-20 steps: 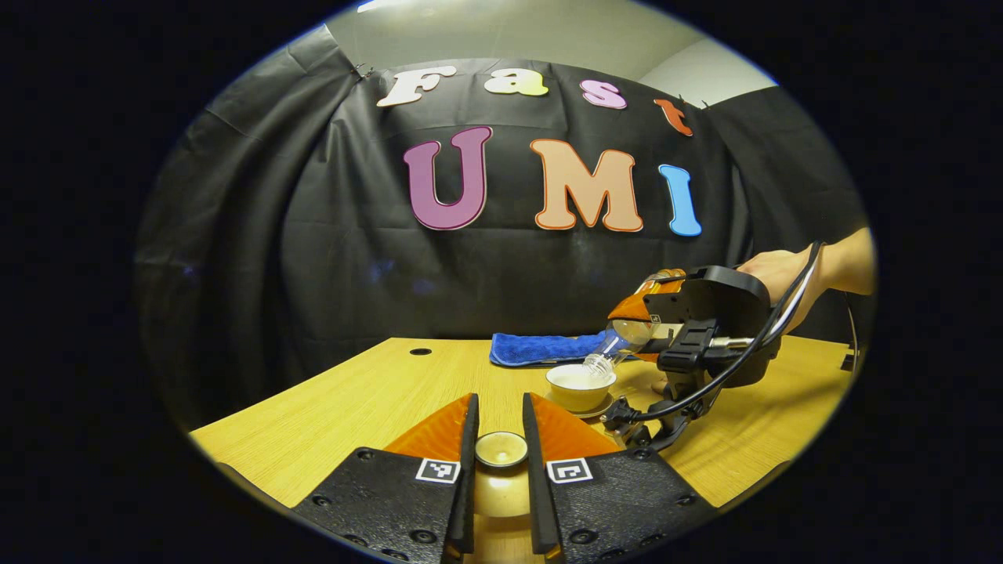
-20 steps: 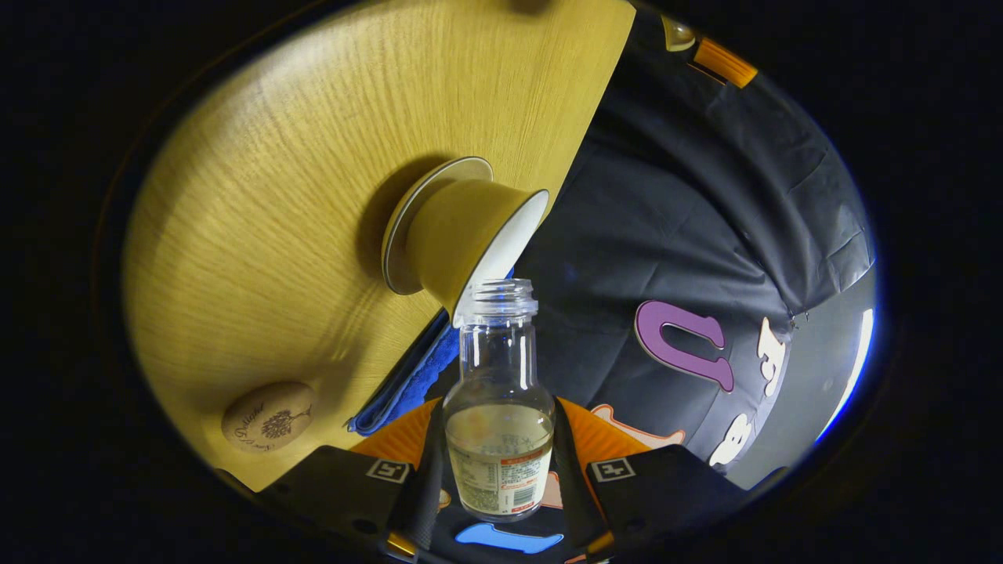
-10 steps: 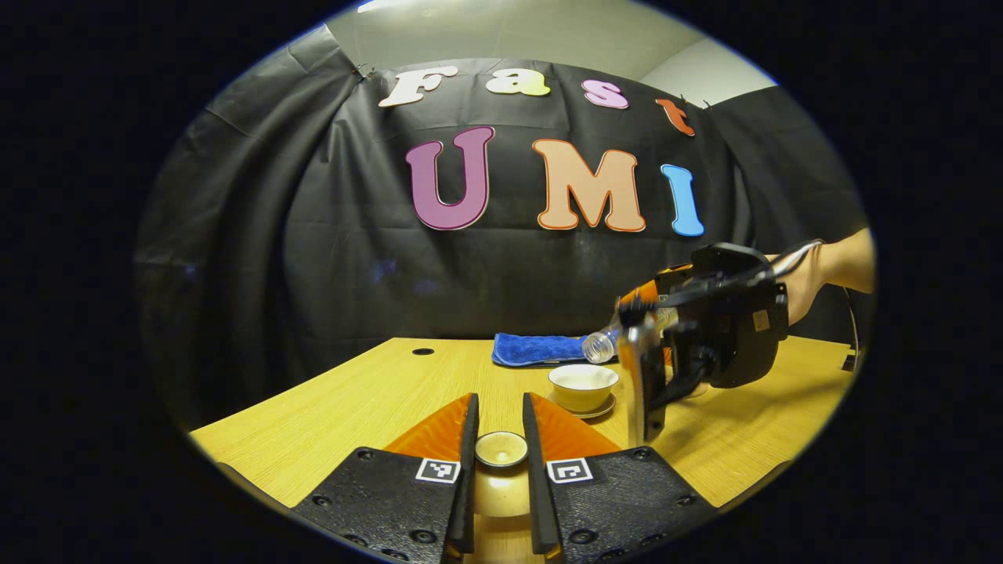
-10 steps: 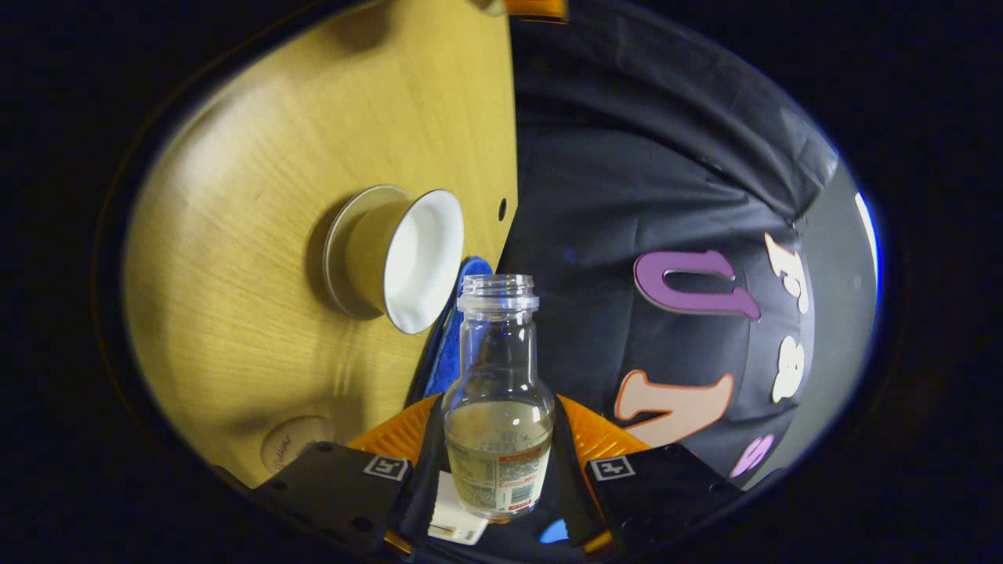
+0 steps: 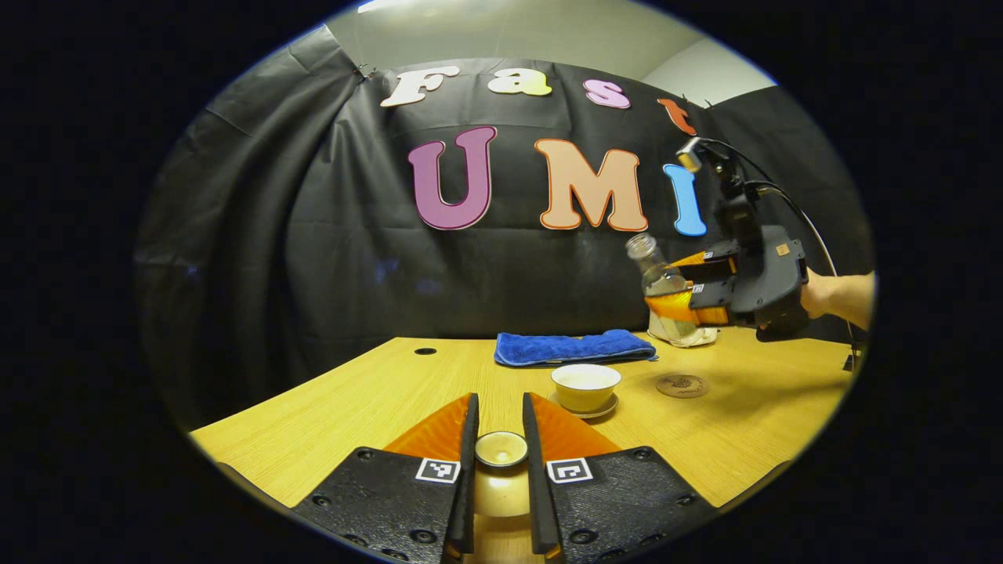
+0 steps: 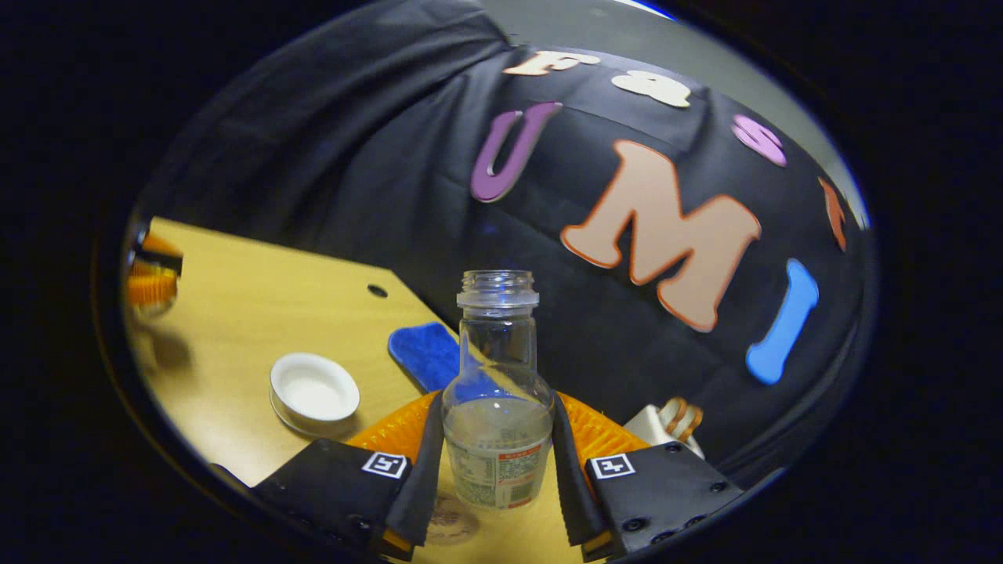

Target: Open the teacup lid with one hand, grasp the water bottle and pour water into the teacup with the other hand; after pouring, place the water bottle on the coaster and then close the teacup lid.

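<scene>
Black cloth hangs behind a pale wooden worktop (image 5: 368,392), and the pieces of the task are strung along it. Farthest left and nearest the camera in the left gripper view, the left gripper (image 5: 499,439) has its jaws pressed in on the knob of the teacup lid (image 5: 501,448), held up off the wood and well apart from the cup. Next along, the teacup (image 5: 585,385) stands uncovered on its saucer, with a folded blue towel (image 5: 574,347) lying behind it. Just right of the cup, flat on the wood, is the round coaster (image 5: 682,385).

Above and slightly right of that coaster is the right gripper (image 5: 680,291), held by a hand (image 5: 815,293); its jaws pinch the lower body of the water bottle (image 5: 660,280), both sides bearing on the glass. The bottle's long axis is close to upright, its open neck leaning a little toward the cup side. From the right gripper view the bottle (image 6: 497,395) rises straight between the jaws of the right gripper (image 6: 495,462), some water left low in it, and the coaster (image 6: 448,520) peeks out just under its base.

Pouring looks finished, so the deciding relation is vertical: bottle base above coaster, axis to be brought plumb, then lowered. The right hand is the nearer one for that; the lid waits.
</scene>
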{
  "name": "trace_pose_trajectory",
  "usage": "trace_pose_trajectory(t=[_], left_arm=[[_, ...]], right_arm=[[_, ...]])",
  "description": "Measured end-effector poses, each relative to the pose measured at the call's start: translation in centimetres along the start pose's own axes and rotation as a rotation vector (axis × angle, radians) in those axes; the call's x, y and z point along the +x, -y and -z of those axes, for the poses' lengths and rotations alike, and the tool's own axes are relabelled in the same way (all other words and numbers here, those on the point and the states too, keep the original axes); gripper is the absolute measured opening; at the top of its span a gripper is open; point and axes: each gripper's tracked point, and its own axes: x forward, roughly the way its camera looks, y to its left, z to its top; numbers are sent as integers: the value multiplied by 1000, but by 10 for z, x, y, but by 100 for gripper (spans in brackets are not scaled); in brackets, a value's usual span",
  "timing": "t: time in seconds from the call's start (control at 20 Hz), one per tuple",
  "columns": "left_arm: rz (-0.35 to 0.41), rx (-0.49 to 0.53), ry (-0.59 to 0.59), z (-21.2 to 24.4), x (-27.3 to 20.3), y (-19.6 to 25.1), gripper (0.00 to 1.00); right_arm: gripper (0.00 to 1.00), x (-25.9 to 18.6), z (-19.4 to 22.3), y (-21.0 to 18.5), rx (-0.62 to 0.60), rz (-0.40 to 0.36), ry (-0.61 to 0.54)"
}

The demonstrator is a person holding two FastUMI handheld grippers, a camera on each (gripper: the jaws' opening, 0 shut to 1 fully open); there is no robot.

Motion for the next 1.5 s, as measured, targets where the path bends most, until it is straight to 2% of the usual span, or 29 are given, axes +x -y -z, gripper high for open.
trace_pose_trajectory(t=[0.15, 0.3, 0.45, 0.8, 1.15, 1.35, 1.5], left_arm=[[-2, 0, 1, -1, 1, -1, 25], [-4, 0, 0, -1, 1, -1, 25], [-5, 0, 0, 0, 0, -1, 25], [-5, 0, 0, 0, 0, -1, 25], [-5, 0, 0, 0, 0, -1, 25], [-10, 0, 1, 1, 0, -2, 25], [-10, 1, 0, 0, 0, -2, 25]], right_arm=[[67, -2, 18, 11, 281, 12, 33], [69, 9, 33, 11, 394, 62, 60], [69, 12, 41, 11, 422, 113, 71], [69, 21, 74, 6, 468, 148, 42], [70, 12, 74, 5, 443, 172, 94], [73, 10, 75, 5, 416, 184, 96], [80, 11, 81, 3, 417, 188, 75]])
